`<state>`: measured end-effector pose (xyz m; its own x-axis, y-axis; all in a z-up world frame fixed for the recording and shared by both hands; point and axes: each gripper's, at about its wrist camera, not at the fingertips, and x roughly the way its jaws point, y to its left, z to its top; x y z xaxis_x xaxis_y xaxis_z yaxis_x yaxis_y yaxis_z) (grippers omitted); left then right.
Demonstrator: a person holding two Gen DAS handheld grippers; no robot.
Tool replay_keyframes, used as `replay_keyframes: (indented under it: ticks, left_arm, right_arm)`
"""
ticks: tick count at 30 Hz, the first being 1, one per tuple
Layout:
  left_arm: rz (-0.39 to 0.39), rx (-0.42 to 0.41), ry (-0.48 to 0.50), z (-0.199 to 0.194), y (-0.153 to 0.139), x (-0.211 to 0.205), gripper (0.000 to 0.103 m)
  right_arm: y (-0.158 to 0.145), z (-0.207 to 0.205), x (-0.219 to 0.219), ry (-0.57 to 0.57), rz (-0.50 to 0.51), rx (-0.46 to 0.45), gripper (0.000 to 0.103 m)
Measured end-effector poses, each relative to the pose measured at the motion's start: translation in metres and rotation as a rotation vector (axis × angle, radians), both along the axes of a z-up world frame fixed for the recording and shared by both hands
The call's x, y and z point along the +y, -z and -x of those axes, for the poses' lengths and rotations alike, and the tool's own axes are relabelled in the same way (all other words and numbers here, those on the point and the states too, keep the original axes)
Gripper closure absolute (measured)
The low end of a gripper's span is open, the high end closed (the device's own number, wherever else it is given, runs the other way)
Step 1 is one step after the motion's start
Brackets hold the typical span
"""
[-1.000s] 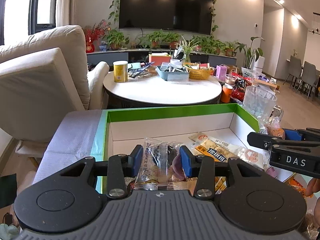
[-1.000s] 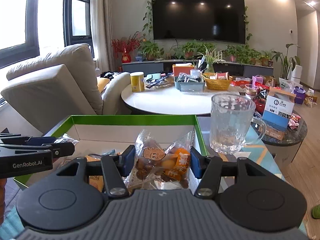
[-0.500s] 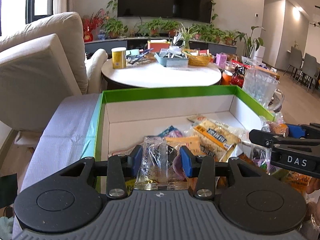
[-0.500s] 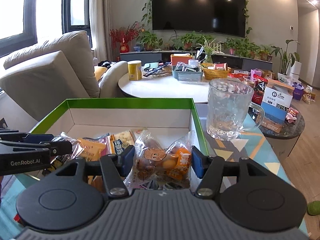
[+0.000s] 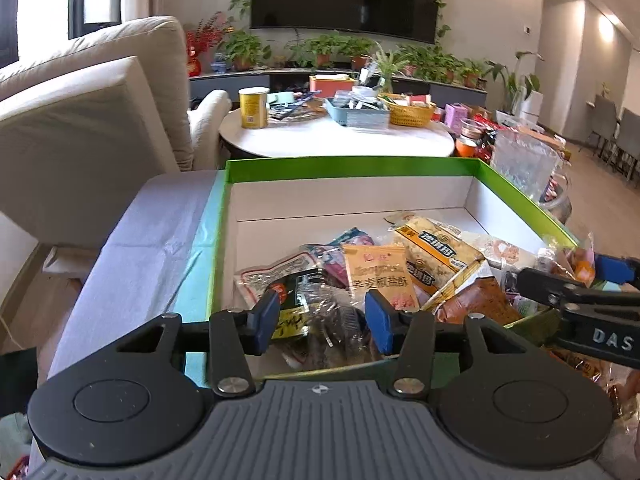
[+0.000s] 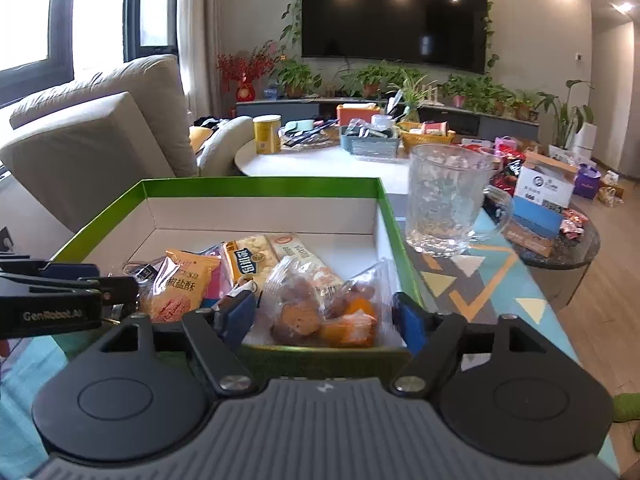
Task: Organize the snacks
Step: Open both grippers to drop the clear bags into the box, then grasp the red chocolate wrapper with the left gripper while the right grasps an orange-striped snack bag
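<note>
A green-rimmed box with a white inside holds several snack packets. My left gripper hangs over the box's near left part. Its jaws are opening, and a clear packet shows blurred low between the blue pads, which stand apart from it. My right gripper is shut on a clear packet of brown and orange snacks above the near right corner of the box. Each gripper shows in the other's view: the right gripper and the left gripper.
A glass mug stands on the patterned cloth just right of the box. Beyond it is a round white table with a yellow can and baskets. A beige sofa is at the left, and a blue and white carton at the right.
Both views now look further down into the box. My left gripper's pads have spread, and the clear packet they held upright has dropped low and blurred. The right packet stays held.
</note>
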<state>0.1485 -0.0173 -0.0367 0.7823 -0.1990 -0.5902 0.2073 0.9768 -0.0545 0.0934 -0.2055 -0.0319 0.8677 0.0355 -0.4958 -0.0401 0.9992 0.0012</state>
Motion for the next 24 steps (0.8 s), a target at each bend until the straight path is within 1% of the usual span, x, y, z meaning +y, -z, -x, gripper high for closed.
replay_keyframes:
  ticks: [3,6,9,12,14,16,17,18,20,24]
  left_arm:
    - [0.028,-0.002,0.002,0.007,-0.002,0.005,0.057]
    - [0.029,-0.019,-0.016,0.017,-0.005,0.008,0.054]
    - [0.049,-0.033,-0.021,0.027,-0.008,0.017,0.052]
    - [0.073,-0.056,0.001,0.039,-0.011,0.026,0.052]
    - [0.06,-0.083,0.02,0.05,-0.014,0.028,0.052]
    - [0.007,-0.114,0.026,0.064,-0.014,0.026,0.05]
    - [-0.012,-0.105,0.026,0.069,-0.012,0.026,0.05]
    - [-0.014,-0.094,0.034,0.073,-0.009,0.027,0.05]
    - [-0.001,-0.069,0.044,0.08,-0.002,0.031,0.05]
    - [-0.003,-0.028,0.017,0.087,0.01,0.042,0.05]
  right_arm:
    - [-0.002,0.008,-0.001,0.005,-0.003,-0.017,0.055]
    - [-0.004,0.016,-0.001,0.003,-0.005,-0.03,0.055]
    - [-0.007,0.024,-0.001,0.005,-0.002,-0.039,0.055]
    - [-0.004,0.032,-0.003,0.011,0.03,-0.018,0.055]
    - [0.001,0.04,-0.007,0.03,0.051,-0.008,0.055]
    - [0.006,0.047,-0.014,0.054,0.057,0.001,0.055]
    - [0.009,0.051,-0.02,0.064,0.052,0.008,0.055]
    - [0.011,0.054,-0.024,0.07,0.043,0.015,0.055]
    - [0.014,0.059,-0.031,0.071,0.026,0.026,0.055]
    - [0.02,0.066,-0.038,0.061,0.03,0.036,0.055]
